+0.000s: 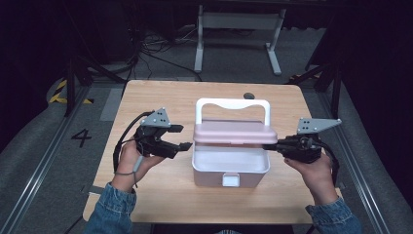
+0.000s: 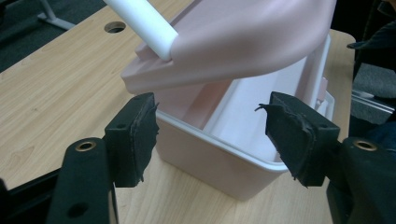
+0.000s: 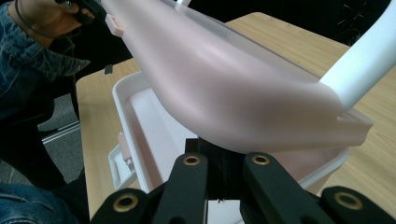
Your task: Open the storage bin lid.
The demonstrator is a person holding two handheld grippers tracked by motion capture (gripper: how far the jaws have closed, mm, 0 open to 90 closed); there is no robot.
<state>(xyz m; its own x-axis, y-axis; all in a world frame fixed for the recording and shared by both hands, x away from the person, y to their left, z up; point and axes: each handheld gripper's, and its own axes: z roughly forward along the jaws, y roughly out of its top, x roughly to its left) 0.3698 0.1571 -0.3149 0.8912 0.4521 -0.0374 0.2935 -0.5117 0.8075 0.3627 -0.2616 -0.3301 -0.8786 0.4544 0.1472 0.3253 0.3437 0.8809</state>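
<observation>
The box [image 1: 230, 168] and its pink lid [image 1: 234, 131] look like smooth, matt plastic (handle [image 1: 233, 105] glossier white); the bench [image 1: 160, 195] is pale wood-grain laminate; claw pads [image 2: 142, 135] are rough black rubber.

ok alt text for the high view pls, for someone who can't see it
A person at a wooden table holds a tool in each hand beside a white storage box. The right tool is shut on the edge of the raised pink lid, while the left tool is open just left of it.
</observation>
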